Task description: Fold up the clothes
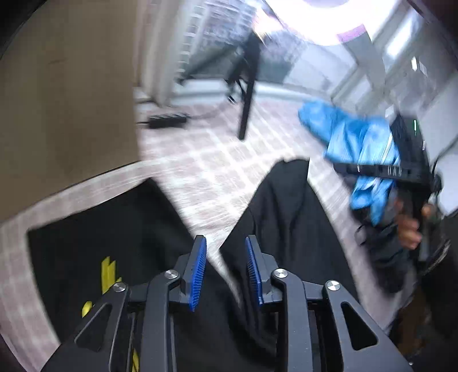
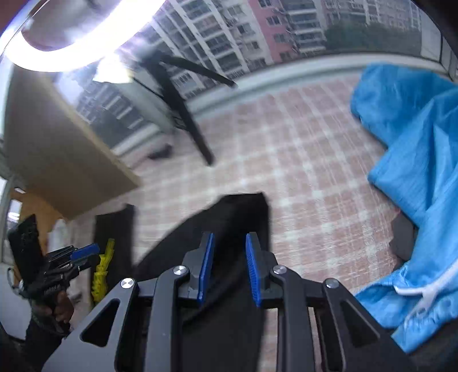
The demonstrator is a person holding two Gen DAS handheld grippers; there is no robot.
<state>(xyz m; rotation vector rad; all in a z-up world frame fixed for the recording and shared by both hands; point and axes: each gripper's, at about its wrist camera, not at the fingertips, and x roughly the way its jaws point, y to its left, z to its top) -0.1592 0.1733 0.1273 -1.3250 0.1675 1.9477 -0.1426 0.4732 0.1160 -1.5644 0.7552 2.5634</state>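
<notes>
Black garment (image 1: pixel 286 206) on checked cloth (image 1: pixel 206 171): both grippers, left (image 1: pixel 226 269) and right (image 2: pixel 229 266), part-spread and empty, should pinch matching edges before folding.

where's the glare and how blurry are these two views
Left wrist view: ring light blows out the top, and the checked cloth and blue garment are motion-smeared, while the left gripper stays crisp. Right wrist view: the same light flares top left, with a milder smear; the right gripper is sharp.
</notes>
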